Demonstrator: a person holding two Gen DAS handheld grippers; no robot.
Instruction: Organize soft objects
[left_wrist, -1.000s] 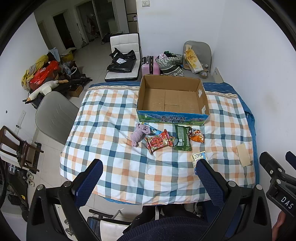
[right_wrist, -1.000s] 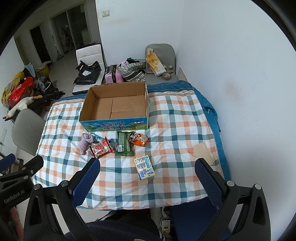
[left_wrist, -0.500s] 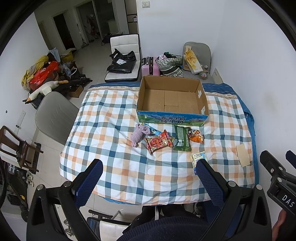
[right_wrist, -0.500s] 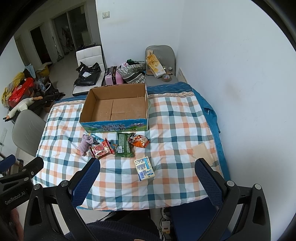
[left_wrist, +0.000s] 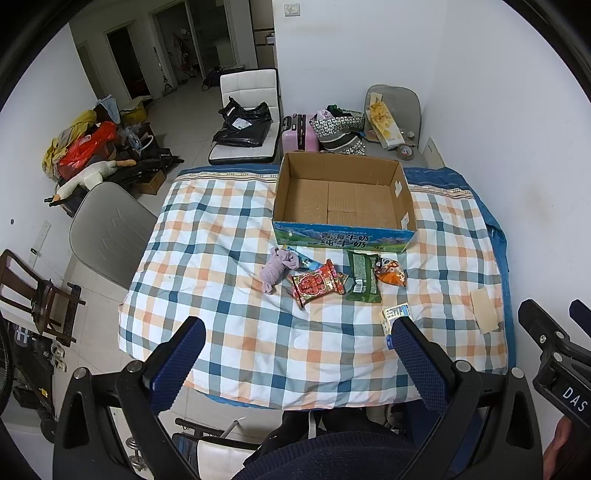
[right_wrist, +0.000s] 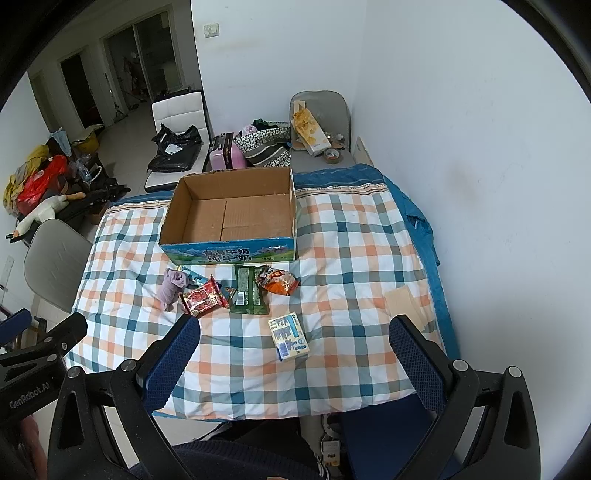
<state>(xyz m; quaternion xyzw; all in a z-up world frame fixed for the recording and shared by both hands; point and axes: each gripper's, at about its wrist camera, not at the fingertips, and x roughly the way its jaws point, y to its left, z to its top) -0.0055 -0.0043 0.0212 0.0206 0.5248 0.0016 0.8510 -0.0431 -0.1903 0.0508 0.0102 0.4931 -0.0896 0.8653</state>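
Purple crumpled sock (left_wrist: 276, 268), beside red packet (left_wrist: 317, 287)

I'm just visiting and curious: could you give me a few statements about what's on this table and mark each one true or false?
1. The cardboard box has nothing in it. True.
2. The purple soft toy lies inside the box. False: it lies on the checked cloth, in front of the box.
3. The left gripper holds the red packet. False: it is open, holding nothing.
4. The green packet lies between the red packet and the orange packet. True.
5. The right gripper is open. True.
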